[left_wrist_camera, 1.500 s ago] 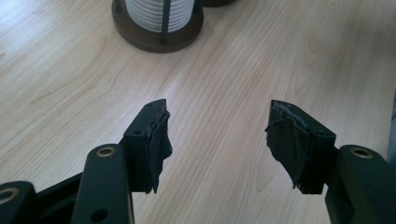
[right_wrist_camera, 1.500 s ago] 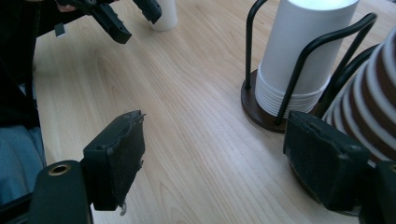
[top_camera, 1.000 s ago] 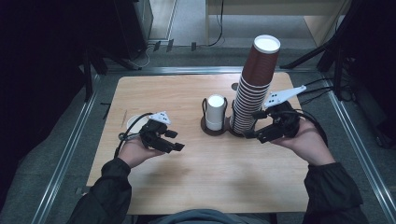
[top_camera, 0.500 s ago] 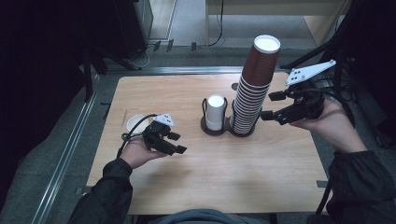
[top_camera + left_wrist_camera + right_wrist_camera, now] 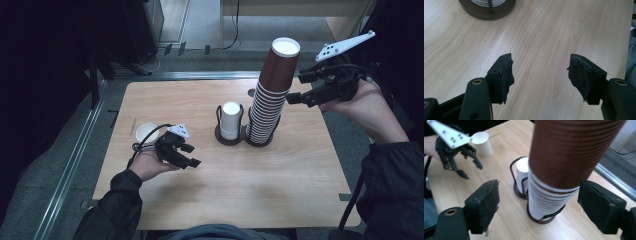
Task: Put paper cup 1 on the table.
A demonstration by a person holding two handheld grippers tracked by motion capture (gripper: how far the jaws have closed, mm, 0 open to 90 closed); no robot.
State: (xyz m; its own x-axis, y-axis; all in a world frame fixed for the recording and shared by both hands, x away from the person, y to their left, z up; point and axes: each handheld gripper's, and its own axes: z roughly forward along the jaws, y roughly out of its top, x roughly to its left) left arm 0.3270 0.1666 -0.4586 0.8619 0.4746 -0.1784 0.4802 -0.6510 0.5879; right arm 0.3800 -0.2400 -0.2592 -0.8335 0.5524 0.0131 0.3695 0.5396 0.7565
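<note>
Brown ribbed cup stack (image 5: 272,95); white cup (image 5: 145,133); pale woodgrain table (image 5: 260,190).

right claw (image 5: 296,89) has lifted from the cup stack's (image 5: 270,98) base toward its top.

The tall cup stack (image 5: 564,170) loses its top to the right gripper view's upper edge.

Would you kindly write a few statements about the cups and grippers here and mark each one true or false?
1. The right gripper is open, its jaws either side of the brown cup stack. True.
2. The left gripper holds a cup. False: it is open over bare table.
3. A single white cup stands near the left hand. True.
4. The holder's shorter stack is brown. False: it is white.
</note>
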